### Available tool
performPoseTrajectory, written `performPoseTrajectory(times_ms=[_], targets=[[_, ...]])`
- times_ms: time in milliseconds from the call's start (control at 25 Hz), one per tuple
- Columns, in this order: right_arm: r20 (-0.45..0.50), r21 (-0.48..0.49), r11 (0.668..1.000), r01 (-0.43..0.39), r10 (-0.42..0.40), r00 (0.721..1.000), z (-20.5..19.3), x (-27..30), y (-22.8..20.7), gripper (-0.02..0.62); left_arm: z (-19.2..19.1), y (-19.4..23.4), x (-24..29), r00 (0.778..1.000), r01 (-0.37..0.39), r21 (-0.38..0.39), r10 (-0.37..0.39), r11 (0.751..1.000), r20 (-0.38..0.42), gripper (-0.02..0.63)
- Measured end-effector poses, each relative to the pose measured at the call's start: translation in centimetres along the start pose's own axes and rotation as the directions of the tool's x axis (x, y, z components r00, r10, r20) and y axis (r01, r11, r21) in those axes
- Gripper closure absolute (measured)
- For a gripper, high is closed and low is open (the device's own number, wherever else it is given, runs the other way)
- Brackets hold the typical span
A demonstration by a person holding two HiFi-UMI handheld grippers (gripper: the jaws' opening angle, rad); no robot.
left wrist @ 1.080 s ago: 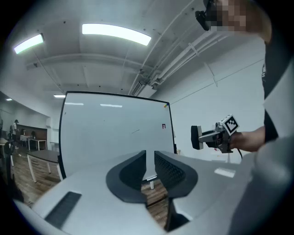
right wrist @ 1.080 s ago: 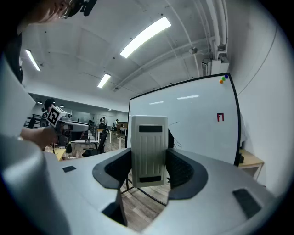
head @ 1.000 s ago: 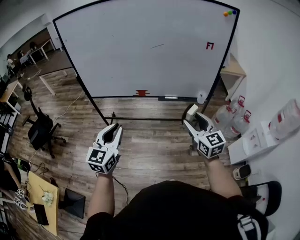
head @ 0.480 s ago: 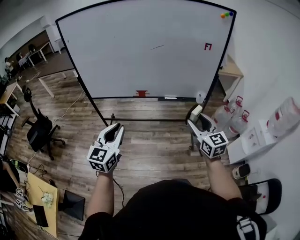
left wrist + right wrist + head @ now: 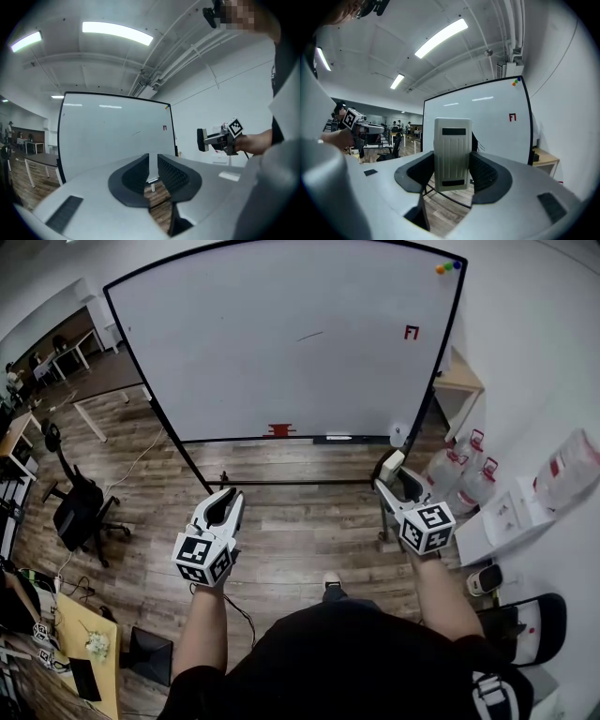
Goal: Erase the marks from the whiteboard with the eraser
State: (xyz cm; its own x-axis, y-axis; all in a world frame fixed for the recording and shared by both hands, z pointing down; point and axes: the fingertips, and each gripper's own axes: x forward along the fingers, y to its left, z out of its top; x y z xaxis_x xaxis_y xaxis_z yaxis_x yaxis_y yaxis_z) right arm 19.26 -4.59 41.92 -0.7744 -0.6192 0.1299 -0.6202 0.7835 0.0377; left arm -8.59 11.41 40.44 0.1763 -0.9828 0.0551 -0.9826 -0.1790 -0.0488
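The whiteboard (image 5: 281, 343) stands ahead on its frame. It bears a small red mark (image 5: 411, 332) near its upper right and a thin dark stroke (image 5: 309, 336) near the middle. My right gripper (image 5: 391, 474) is shut on the pale eraser (image 5: 385, 465), held upright in the air well short of the board. The right gripper view shows the eraser (image 5: 452, 153) between the jaws, with the red mark (image 5: 513, 117) beyond. My left gripper (image 5: 228, 495) is shut and holds nothing, level with the right one. Only a thin slit shows between its pads (image 5: 140, 171).
A red item (image 5: 280, 429) and a marker (image 5: 337, 438) lie on the board's tray; coloured magnets (image 5: 445, 268) sit at its top right corner. Water bottles (image 5: 459, 474), a small wooden table (image 5: 464, 381) and white boxes (image 5: 511, 517) line the right wall. An office chair (image 5: 80, 502) stands left.
The right gripper with the eraser has drifted slightly right and down. The left gripper has barely moved. A shoe has come into view on the floor below.
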Motion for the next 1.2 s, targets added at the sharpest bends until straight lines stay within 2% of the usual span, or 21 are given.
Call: performPoseTrajectory(times_ms=[720, 1200], targets=[[-0.010, -0.015, 1.000, 0.004, -0.005, 1.000, -0.3, 5.7, -4.3, 0.365, -1.4, 2.8, 6.3, 0.999, -0.011, 0.002, 0.011, 1.000, -0.036, 0.540], [-0.015, -0.019, 1.000, 0.009, -0.009, 1.000, -0.7, 8.6, -5.9, 0.367, -2.5, 4.2, 8.4, 0.998, -0.031, -0.015, 0.030, 0.999, -0.061, 0.540]])
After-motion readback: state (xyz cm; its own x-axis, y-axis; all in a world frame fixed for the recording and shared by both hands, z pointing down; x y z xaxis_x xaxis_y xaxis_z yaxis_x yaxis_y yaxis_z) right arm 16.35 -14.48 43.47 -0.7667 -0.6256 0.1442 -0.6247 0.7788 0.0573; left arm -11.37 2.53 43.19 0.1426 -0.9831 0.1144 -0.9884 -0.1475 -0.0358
